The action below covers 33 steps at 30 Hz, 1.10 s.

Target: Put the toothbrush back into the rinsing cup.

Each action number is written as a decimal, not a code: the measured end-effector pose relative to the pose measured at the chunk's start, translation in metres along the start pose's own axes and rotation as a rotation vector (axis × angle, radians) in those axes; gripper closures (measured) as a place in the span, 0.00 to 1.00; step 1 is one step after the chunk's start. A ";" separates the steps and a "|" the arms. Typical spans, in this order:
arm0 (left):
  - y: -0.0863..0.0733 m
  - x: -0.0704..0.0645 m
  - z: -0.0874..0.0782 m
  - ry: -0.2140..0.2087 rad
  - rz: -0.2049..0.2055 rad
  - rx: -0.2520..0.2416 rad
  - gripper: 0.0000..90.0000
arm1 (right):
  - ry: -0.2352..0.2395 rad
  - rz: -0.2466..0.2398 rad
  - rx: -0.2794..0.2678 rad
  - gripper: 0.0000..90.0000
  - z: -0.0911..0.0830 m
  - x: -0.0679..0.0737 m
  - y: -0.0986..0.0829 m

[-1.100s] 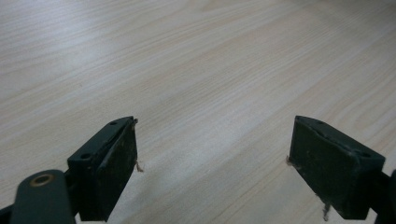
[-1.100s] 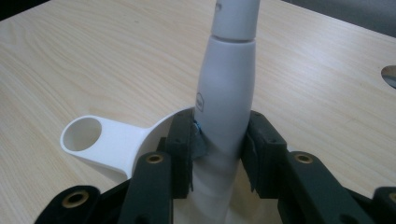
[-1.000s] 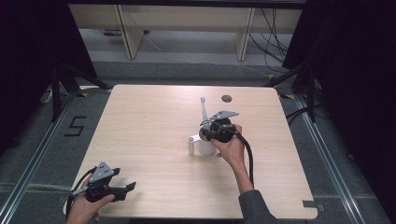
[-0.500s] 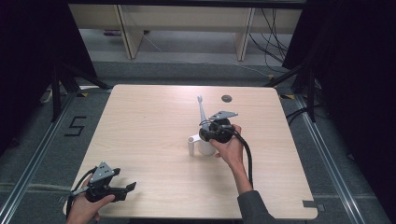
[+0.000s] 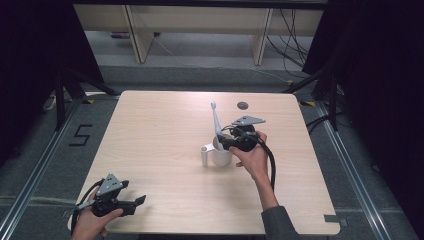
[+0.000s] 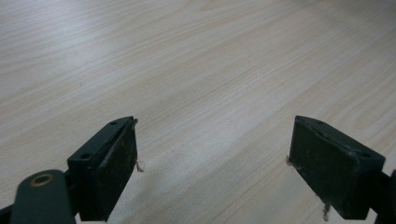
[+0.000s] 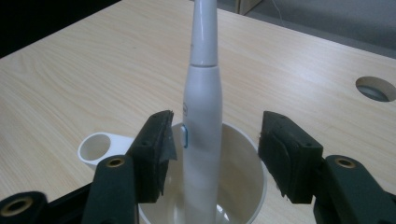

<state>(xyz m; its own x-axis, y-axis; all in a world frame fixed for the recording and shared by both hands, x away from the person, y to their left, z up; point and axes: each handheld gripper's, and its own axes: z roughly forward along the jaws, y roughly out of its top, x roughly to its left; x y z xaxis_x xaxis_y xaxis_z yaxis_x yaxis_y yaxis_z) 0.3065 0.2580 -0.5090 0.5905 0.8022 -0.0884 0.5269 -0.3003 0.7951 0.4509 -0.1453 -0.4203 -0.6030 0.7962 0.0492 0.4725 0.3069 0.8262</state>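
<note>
A white electric toothbrush (image 5: 216, 122) stands in a white cup (image 5: 221, 156), leaning slightly to the left; the cup's handle points left. My right gripper (image 5: 227, 141) sits at the cup's rim, open. In the right gripper view the toothbrush (image 7: 203, 107) rises between the two jaws of my right gripper (image 7: 217, 149). The left jaw is close to it and the right jaw is clearly apart, above the cup (image 7: 236, 133). My left gripper (image 5: 137, 202) rests near the table's front left corner, open, with only bare wood between the jaws of the left gripper (image 6: 212, 158).
The wooden table (image 5: 150, 130) has a round cable hole (image 5: 242, 105) behind the cup, also visible as the hole (image 7: 375, 88) at the right. Dark floor, rails and shelf legs surround the table.
</note>
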 end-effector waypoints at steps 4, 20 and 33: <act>0.000 0.000 0.000 0.000 -0.001 0.002 0.16 | -0.004 0.024 -0.004 0.45 -0.004 0.000 0.000; 0.000 0.002 -0.001 0.003 0.006 0.000 0.16 | 0.019 -0.006 0.006 0.30 -0.026 0.007 -0.004; 0.001 0.001 -0.001 0.003 0.010 0.002 0.16 | 0.017 0.013 -0.051 0.25 -0.043 0.005 -0.015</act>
<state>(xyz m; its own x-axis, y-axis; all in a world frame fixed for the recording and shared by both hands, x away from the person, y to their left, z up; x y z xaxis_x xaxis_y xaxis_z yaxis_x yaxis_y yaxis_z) 0.3064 0.2591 -0.5078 0.5937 0.8008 -0.0790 0.5226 -0.3090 0.7946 0.4131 -0.1684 -0.4079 -0.6083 0.7907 0.0690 0.4473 0.2697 0.8528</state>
